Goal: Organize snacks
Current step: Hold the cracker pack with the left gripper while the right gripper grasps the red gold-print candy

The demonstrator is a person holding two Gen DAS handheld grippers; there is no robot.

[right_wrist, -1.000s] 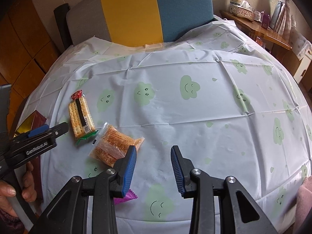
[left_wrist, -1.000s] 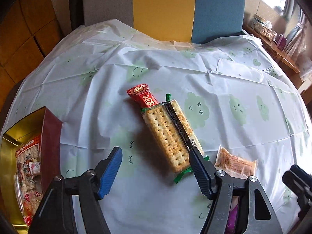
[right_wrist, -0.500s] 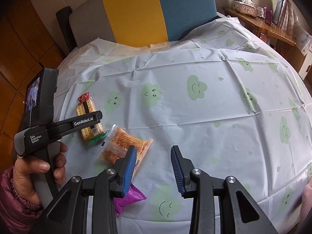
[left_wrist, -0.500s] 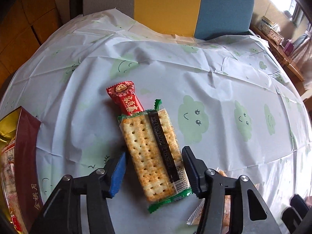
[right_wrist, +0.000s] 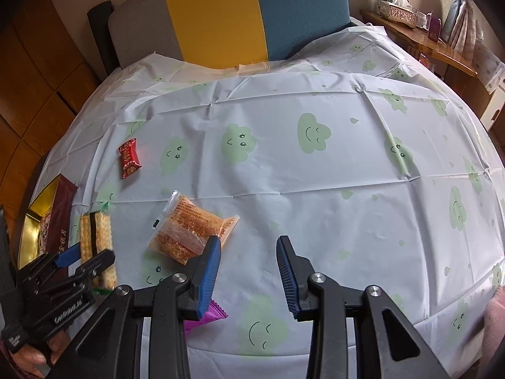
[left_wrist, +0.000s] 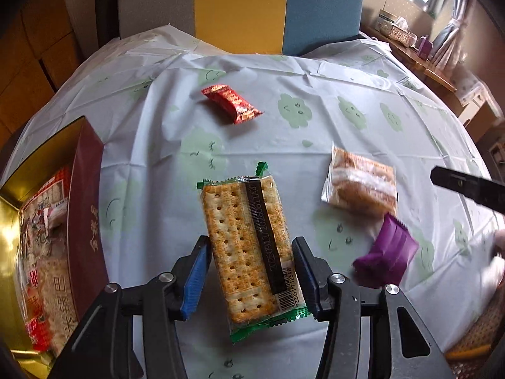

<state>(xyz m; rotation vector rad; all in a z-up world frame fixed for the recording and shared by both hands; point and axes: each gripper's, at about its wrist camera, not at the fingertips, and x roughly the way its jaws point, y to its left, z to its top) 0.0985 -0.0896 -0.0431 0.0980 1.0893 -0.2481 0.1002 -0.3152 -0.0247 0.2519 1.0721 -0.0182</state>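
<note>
A long cracker pack with green ends sits between the blue pads of my left gripper. The jaws are closing and both pads press its long sides. In the right wrist view the same cracker pack is held by my left gripper beside the gold-lined maroon box, which holds several snack packs. A red packet, an orange crisp bar in clear wrap and a purple packet lie on the cloth. My right gripper hangs open over bare cloth with nothing between its fingers.
A white tablecloth with green clouds covers the round table. A grey, yellow and blue chair back stands at the far edge. A wooden side table with a tissue box is at the far right. A person's hand grips the left handle.
My left gripper came over the cracker pack, closed on its sides and carried it away from the red packet, toward the box. My right gripper stayed put.
</note>
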